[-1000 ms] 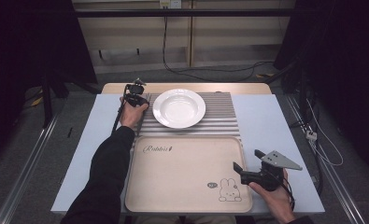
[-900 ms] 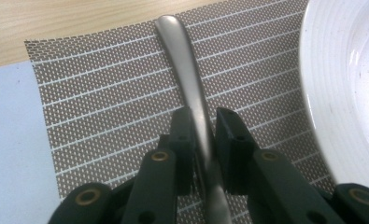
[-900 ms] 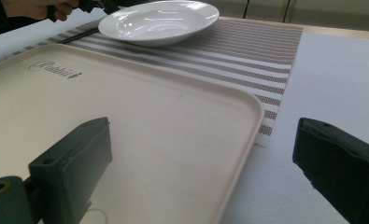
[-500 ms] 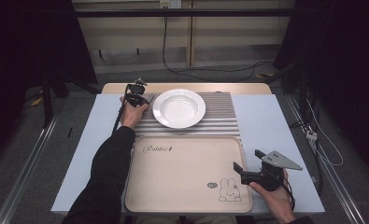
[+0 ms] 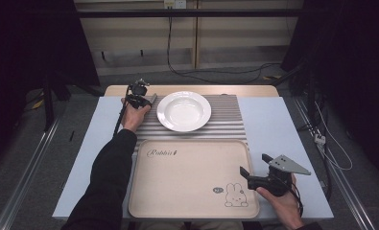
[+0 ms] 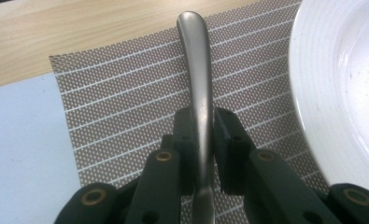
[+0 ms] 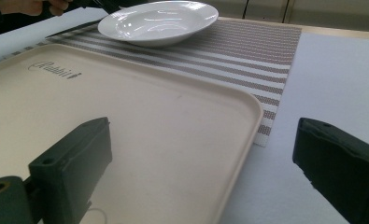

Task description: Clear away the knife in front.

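My left gripper [image 5: 141, 97] [image 6: 202, 126] is at the far left of the striped placemat [image 5: 225, 122] [image 6: 126, 102]. It is shut on the handle of a metal utensil [image 6: 197, 60], which points away over the mat; the utensil's working end is hidden under the jaws. A white deep plate [image 5: 183, 111] [image 6: 341, 84] [image 7: 159, 21] sits just to its right. My right gripper [image 5: 254, 165] [image 7: 203, 154] stands open at the near right, its jaws astride the right edge of the beige rabbit tray [image 5: 192, 191] [image 7: 126, 107] with nothing held.
The pale blue table cover [image 5: 278, 129] lies bare to the right of the mat and tray. A strip of wooden table top [image 5: 192, 89] runs along the far edge. The tray's rim [image 7: 254, 116] rises slightly above the cover.
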Action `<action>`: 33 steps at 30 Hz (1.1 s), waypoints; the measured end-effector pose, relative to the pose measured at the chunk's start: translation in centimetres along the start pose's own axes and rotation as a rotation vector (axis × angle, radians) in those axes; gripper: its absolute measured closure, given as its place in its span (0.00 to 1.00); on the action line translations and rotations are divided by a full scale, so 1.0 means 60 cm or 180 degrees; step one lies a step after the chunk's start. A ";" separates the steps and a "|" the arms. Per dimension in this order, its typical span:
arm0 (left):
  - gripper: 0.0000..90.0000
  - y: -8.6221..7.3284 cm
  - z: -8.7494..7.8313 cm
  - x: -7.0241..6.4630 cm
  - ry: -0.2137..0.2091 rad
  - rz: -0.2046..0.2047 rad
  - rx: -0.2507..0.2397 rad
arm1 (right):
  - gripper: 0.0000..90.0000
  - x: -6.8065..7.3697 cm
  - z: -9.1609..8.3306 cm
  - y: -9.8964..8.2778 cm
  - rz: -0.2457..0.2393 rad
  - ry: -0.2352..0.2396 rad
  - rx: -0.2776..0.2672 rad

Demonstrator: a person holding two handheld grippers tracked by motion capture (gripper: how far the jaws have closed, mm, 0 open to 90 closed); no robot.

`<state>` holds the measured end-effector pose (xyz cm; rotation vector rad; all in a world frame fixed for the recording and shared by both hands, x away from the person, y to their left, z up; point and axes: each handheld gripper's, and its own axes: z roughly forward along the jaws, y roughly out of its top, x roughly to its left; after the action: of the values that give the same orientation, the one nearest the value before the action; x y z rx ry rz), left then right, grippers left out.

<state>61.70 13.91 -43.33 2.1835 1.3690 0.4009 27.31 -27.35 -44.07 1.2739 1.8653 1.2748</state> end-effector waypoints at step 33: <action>0.89 -0.009 -0.086 -0.013 -0.0060 0.0092 -0.0164 | 0.05 0.007 0.001 0.003 -0.0029 0.0021 -0.0009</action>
<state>58.37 14.83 -39.42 2.1621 1.3041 0.4206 27.26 -26.91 -43.90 1.2595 1.8712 1.2781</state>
